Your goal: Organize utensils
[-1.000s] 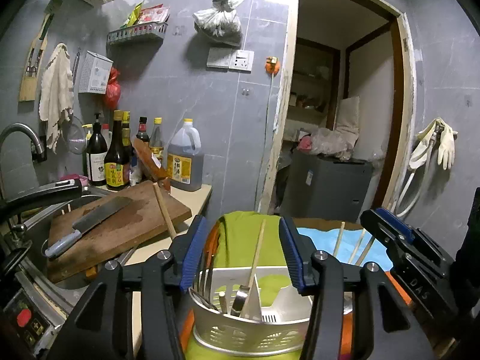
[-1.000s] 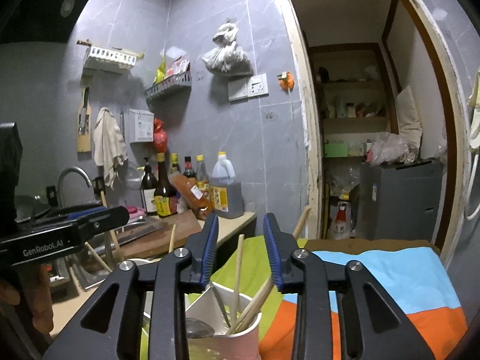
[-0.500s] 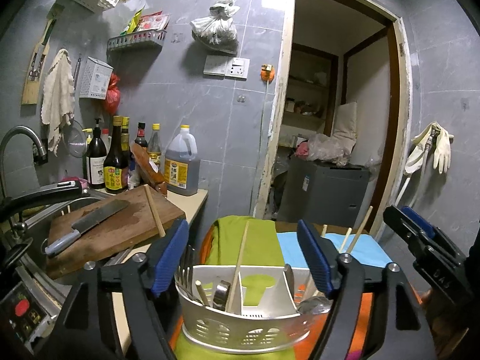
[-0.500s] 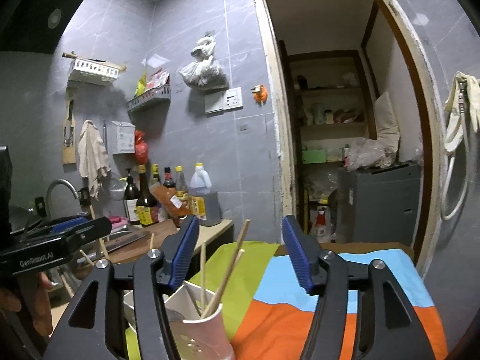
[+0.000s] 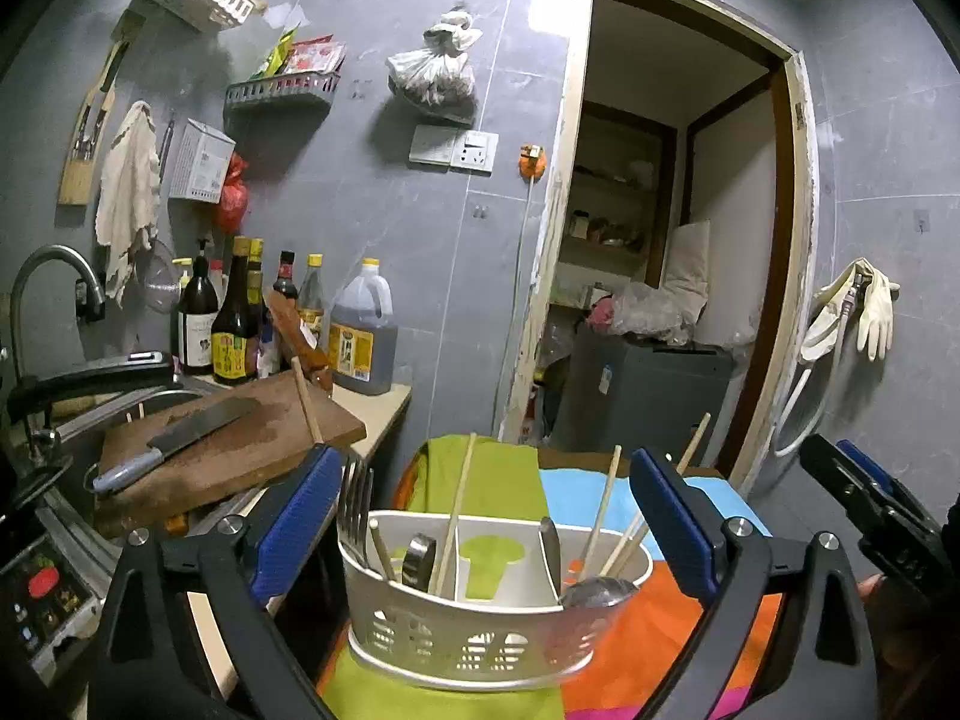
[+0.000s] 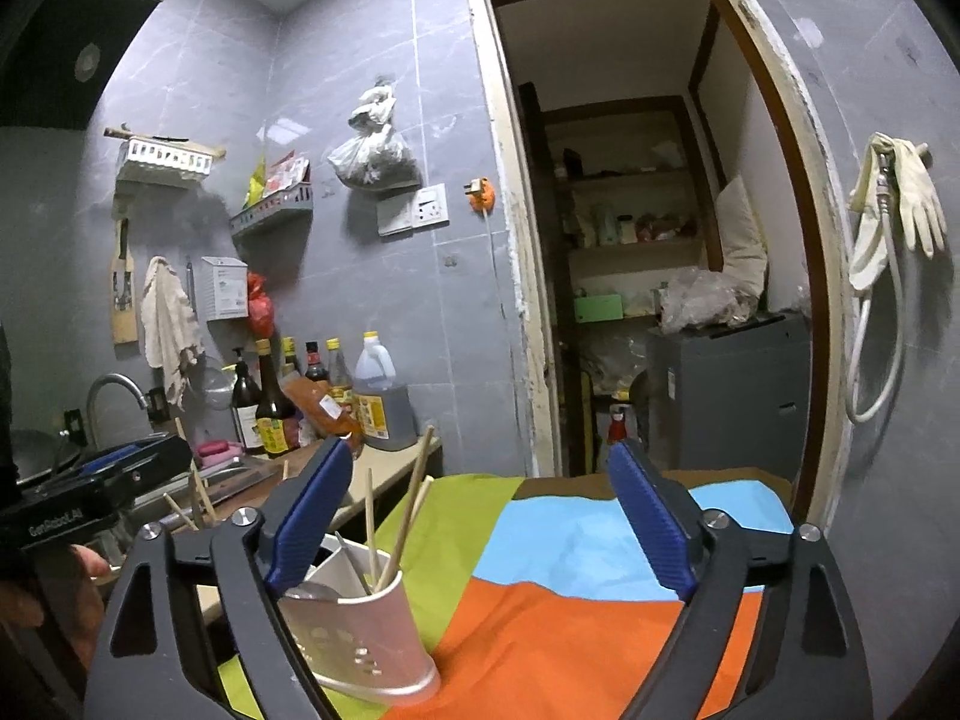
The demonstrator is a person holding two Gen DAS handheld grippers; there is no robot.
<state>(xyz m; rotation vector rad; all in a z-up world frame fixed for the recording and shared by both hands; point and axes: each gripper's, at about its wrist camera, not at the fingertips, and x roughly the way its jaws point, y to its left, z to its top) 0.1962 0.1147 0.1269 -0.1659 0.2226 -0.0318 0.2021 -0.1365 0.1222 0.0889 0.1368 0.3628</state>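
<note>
A white perforated utensil caddy [image 5: 480,630] stands on a green, blue and orange cloth [image 5: 660,618]. Its compartments hold forks [image 5: 355,495], wooden chopsticks [image 5: 456,516], a knife and a metal ladle [image 5: 594,591]. My left gripper [image 5: 483,522] frames the caddy with its jaws opening wide, the blue pads clear of the walls. In the right wrist view the same caddy [image 6: 366,636] sits at the lower left with chopsticks [image 6: 408,522] sticking up. My right gripper [image 6: 474,528] is over the cloth [image 6: 570,570], jaws opening, nothing between them.
A wooden cutting board [image 5: 222,450] with a cleaver [image 5: 174,438] lies on the counter to the left, beside sauce bottles [image 5: 234,312] and a sink tap [image 5: 54,276]. An open doorway [image 5: 672,276] leads to a storeroom. Rubber gloves [image 6: 900,204] hang on the right wall.
Both grippers have opened wide and drawn back from the caddy, which now shows whole between the left fingers. The right gripper has shifted rightwards, over the cloth.
</note>
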